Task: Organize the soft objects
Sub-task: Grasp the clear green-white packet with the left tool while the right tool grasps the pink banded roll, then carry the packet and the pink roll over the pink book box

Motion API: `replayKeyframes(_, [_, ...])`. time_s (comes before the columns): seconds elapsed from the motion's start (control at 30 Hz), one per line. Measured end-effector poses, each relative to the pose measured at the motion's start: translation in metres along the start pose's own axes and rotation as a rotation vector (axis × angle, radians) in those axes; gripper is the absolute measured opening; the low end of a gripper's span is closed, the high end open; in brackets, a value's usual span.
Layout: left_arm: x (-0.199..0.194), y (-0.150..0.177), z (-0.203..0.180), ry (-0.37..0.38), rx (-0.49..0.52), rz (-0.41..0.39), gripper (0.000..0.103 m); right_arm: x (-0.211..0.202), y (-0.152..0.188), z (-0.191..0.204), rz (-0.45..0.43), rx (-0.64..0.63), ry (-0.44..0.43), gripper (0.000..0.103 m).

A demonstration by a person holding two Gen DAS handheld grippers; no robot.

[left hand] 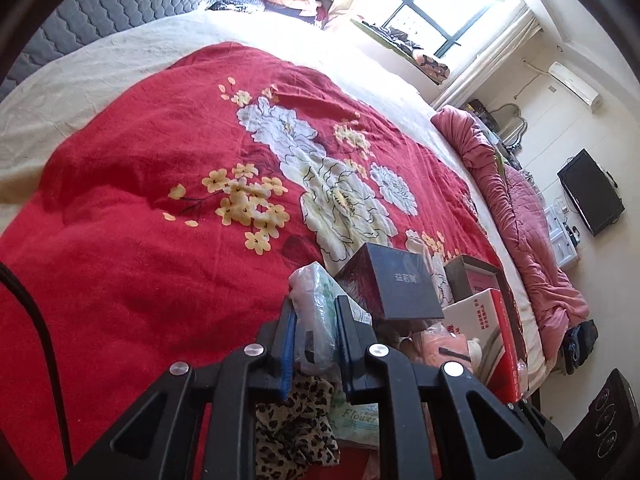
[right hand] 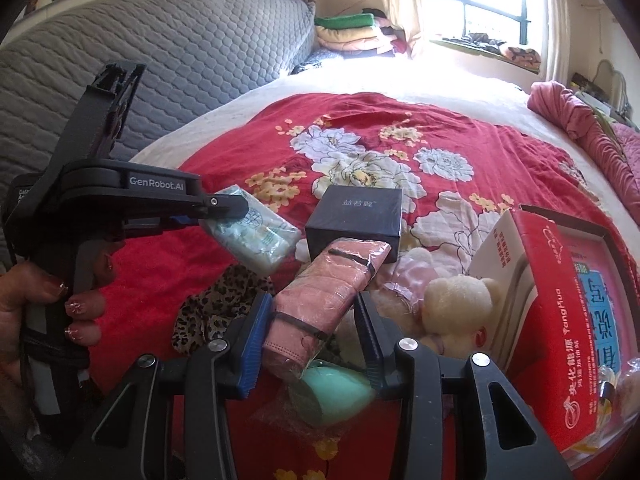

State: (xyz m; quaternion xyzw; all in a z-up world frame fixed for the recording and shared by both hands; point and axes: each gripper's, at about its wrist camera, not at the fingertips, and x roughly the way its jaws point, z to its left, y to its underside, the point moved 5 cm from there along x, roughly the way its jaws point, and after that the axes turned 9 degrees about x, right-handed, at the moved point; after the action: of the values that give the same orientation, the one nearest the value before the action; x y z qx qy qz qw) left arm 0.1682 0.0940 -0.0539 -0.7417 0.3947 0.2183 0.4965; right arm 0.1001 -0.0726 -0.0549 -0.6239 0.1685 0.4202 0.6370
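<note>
My left gripper (left hand: 316, 316) is shut on a plastic-wrapped tissue pack (left hand: 318, 300) and holds it above the red floral bedspread (left hand: 160, 184); the same pack (right hand: 256, 236) and left gripper (right hand: 236, 210) show in the right wrist view. My right gripper (right hand: 312, 320) is shut on a pink wrapped cloth bundle (right hand: 328, 292), lifted above a mint-green soft object (right hand: 332, 396). A cream plush bear (right hand: 456, 304), a pink plush (right hand: 408, 276) and a leopard-print cloth (right hand: 212, 304) lie on the bedspread. The leopard-print cloth also shows below my left gripper in the left wrist view (left hand: 292, 432).
A dark square box (right hand: 356, 220) sits on the bedspread behind the pink bundle. An open red and white carton (right hand: 560, 320) lies at the right. A grey quilted headboard (right hand: 180, 60) is at the back left, a pink quilt (left hand: 520, 208) along the bed's far edge.
</note>
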Motion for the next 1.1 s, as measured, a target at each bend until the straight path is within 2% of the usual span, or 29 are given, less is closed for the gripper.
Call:
replayKeyframes(0.13, [-0.026,-0.003,-0.022,-0.066,0.088,-0.058,0.018,-0.015,-0.006,-0.002,-0.04,0.005,-0.008,0.044])
replayKeyframes(0.47, [-0.066,0.01,-0.079,-0.103,0.193,-0.121,0.018,-0.062,-0.017,-0.021,-0.144,0.03,-0.004,0.044])
replayKeyframes(0.83, [-0.073,0.016,-0.145,-0.05,0.281,-0.127,0.018,-0.117,-0.025,-0.069,-0.248,0.113,0.024,0.044])
replayKeyframes(1.1, [-0.062,0.021,-0.208,0.024,0.364,-0.108,0.018,-0.151,-0.022,-0.12,-0.309,0.199,0.096,0.044])
